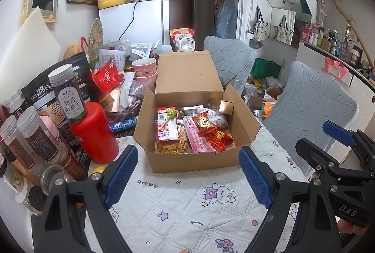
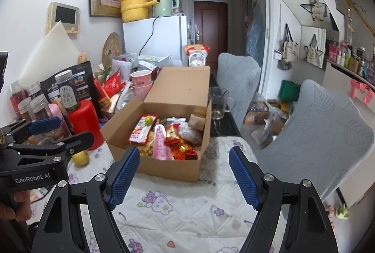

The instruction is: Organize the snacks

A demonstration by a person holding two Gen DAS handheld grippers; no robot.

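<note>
— Along the left edge of the worktop (image 1: 187, 201)?

— Crowded with jars (image 1: 35, 135), plus a red canister (image 1: 95, 133) bearing one more jar on top. Nothing of the task there, so far as can be told.

— Left hand-held gripper (image 1: 188, 159)?

— Spread wide, holding nothing, hovering over the near edge and facing the cardboard box (image 1: 241, 121).

— And the snacks?

— All inside that box, mid-worktop, lid flap standing up at the back. From the left: a red packet (image 1: 166, 124) with a lollipop on it, lying over waffle crisps (image 1: 171, 147); then a pink pouch (image 1: 196, 135); then red-and-gold packets (image 1: 218, 135) towards the right wall.

— Right hand-held gripper (image 2: 185, 156)?

— Also spread wide and empty, over the near edge just right of the other.

— Stage?

— Hard to settle. Fits a box just filled and awaiting closing; fits equally a jumbled box awaiting sorting.

— Good handling either way?

— Best approached from above, clear of the raised flap. One packet per grasp, pinched at a sealed edge, not across the middle. Gentle pressure near the crisps: brittle, likely to crush. Steadying the box wall with the free side probably wise, since light cardboard on quilted cloth may slide. Care near the left edge too: stacked jar likely to topple if nudged.
</note>
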